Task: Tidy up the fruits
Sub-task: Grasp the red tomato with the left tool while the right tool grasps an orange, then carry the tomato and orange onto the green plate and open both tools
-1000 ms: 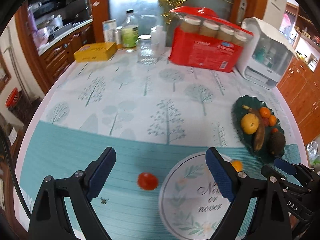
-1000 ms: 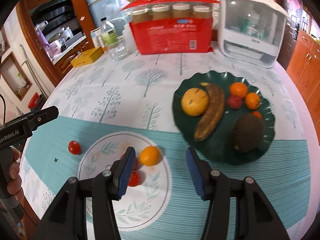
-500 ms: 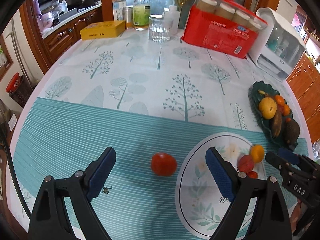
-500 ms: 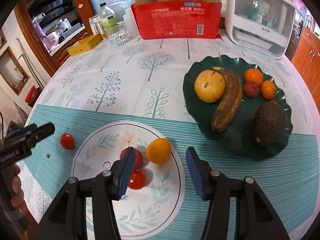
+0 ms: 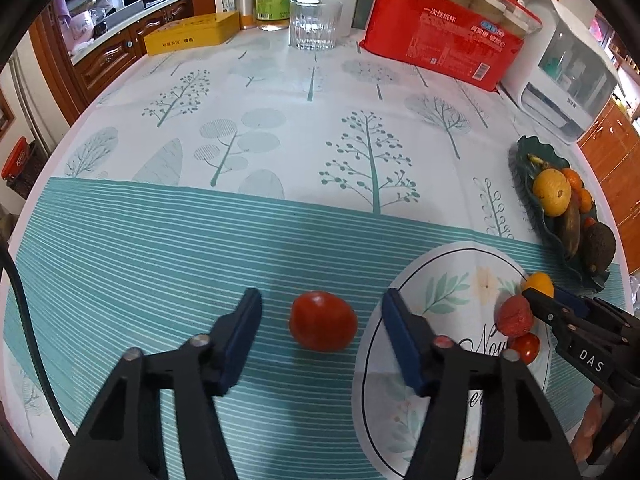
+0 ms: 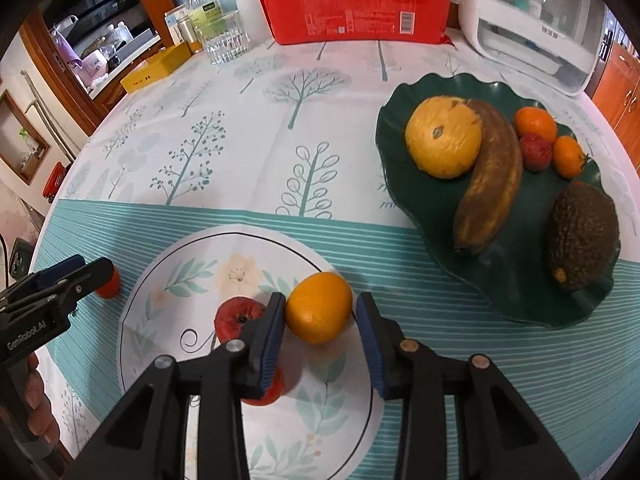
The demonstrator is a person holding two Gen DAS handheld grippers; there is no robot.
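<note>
A red tomato [image 5: 322, 321] lies on the striped tablecloth, just left of the round floral mat [image 5: 472, 280]. My left gripper [image 5: 322, 312] is open with its fingers either side of the tomato, not touching it. On the mat [image 6: 240, 264] lie a small orange [image 6: 319, 307], a red wrinkled fruit [image 6: 236, 317] and a small tomato [image 6: 266, 394] partly hidden by my finger. My right gripper [image 6: 320, 316] is open around the small orange, its left pad close to it. The dark green plate [image 6: 520, 292] holds a large orange, a banana, an avocado and small fruits.
At the table's far side stand a red pack of paper cups [image 5: 444, 36], a white appliance [image 5: 568, 68], a glass [image 5: 312, 24], bottles and a yellow box [image 5: 192, 34]. Wooden cabinets surround the table.
Both grippers have moved forward and down. The tomato now lies between my left fingers and the small orange between my right fingers. Both jaws have narrowed a little.
</note>
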